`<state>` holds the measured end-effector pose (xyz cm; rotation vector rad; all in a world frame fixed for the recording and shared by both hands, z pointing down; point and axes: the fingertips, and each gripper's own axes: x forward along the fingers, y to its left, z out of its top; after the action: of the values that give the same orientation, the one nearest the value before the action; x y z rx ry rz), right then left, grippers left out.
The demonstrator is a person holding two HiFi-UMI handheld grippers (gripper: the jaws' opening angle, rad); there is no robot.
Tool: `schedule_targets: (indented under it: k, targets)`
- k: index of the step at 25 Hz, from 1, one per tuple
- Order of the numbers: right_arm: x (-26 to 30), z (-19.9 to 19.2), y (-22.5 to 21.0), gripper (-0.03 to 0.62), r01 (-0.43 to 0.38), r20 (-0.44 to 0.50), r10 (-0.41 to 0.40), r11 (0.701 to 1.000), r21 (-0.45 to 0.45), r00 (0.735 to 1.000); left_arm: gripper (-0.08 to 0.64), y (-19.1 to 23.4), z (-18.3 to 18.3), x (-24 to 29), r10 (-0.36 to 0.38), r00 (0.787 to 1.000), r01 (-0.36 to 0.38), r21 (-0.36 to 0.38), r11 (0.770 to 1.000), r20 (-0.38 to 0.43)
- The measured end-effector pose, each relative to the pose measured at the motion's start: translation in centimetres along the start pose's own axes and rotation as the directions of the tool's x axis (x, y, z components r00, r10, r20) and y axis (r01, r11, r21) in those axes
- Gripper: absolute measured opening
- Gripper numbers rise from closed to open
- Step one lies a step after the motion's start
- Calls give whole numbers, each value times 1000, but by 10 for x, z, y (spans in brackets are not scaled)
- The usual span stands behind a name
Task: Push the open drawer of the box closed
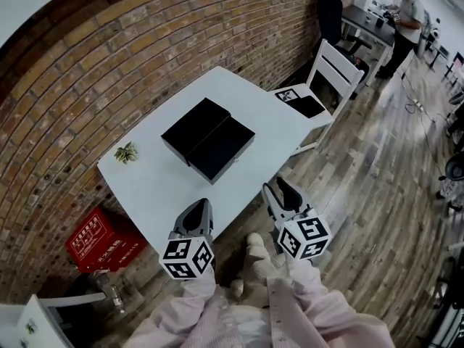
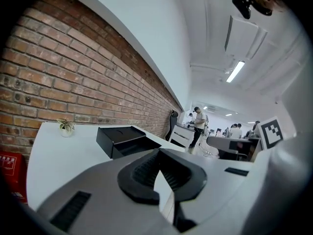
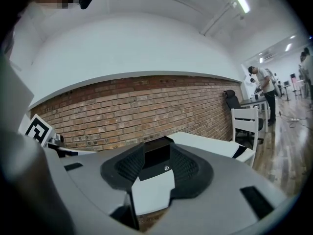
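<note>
A black box [image 1: 194, 124] lies mid-table on the white table [image 1: 145, 187], with its open drawer [image 1: 223, 147] pulled out toward the right. Both grippers hover at the table's near edge, well short of the box and touching nothing. My left gripper [image 1: 196, 210] is open and empty. My right gripper [image 1: 278, 188] is open and empty too. In the left gripper view the box [image 2: 115, 135] and its drawer [image 2: 136, 145] sit beyond the left gripper [image 2: 157, 166]. In the right gripper view the box [image 3: 156, 154] shows through the gap of the right gripper [image 3: 155, 163].
A small potted plant [image 1: 126, 152] stands at the table's left end. A white chair [image 1: 330, 75] holding a marker card is at the far end, and a red crate [image 1: 98, 241] sits on the floor by the brick wall. A person [image 1: 403, 17] works at a distant desk.
</note>
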<state>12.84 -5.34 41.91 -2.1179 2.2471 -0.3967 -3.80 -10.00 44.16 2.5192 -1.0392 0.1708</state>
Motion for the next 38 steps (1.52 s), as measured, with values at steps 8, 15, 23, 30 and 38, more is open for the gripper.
schedule_targets:
  k: [8,15,23,30,38]
  targets:
    - [60,-9,-26,143,-99,-73,99,995,5,992,-5,11,-19,52,57,995,-63,-79,995,-76]
    - [107,-29,-36,143,-192,-175,189,981,0,966,-5,18,-30,86,98,989,-114,-144,983,-114]
    - [143,-62,-33,143,-329,-305,295,942,-64,905,-5,21,-50,110,136,978,-166,-194,967,-158]
    - [167,-95,-33,143,-416,-412,360,908,-52,837,-5,23,-66,128,177,966,-220,-233,947,-190]
    - [186,-129,-32,143,-457,-514,371,888,-46,773,-5,30,-78,138,201,955,-256,-265,930,-216]
